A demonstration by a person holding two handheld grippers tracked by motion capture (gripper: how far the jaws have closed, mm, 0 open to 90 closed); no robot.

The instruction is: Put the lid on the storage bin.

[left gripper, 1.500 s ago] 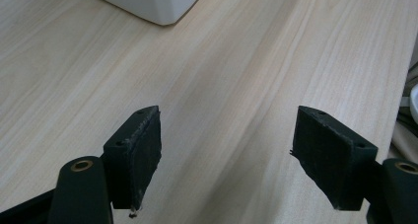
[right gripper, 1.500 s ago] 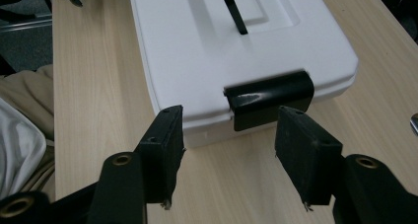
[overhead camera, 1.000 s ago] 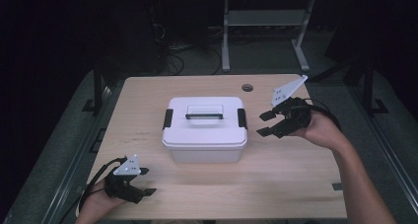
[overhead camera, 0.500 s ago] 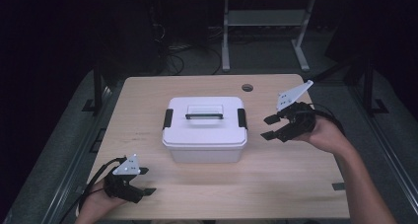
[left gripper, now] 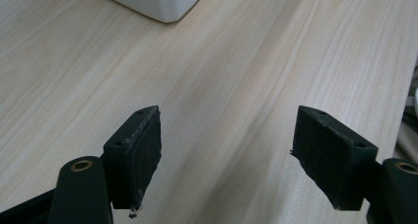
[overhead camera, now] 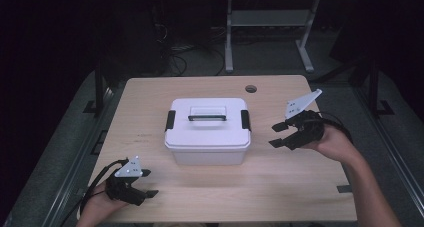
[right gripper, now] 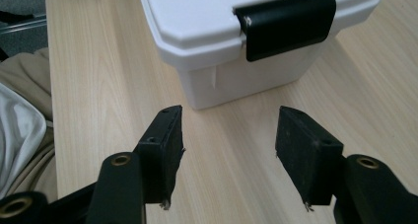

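pale wood bench [overhead camera: 150,102] carries a white latched box [overhead camera: 207,132] at centre. right tool [overhead camera: 278,135] hangs wide and empty beside its right latch [overhead camera: 245,120]; left tool [overhead camera: 146,186], also wide, waits near. prying that latch one-handed could probably skid the box left.

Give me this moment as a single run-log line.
right gripper: open, empty, facing latch | left gripper: open, empty, near table edge | box: lid on, both latches down

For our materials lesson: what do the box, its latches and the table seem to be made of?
Box: probably plastic, white, smooth, with moulded rounded edges and a soft sheen.
Latches: likely black plastic, matte, clipped over the lid's rim.
Table: pale wood or wood-look laminate; straight grain lines, flat low-gloss surface. Which of the two cannot be told.
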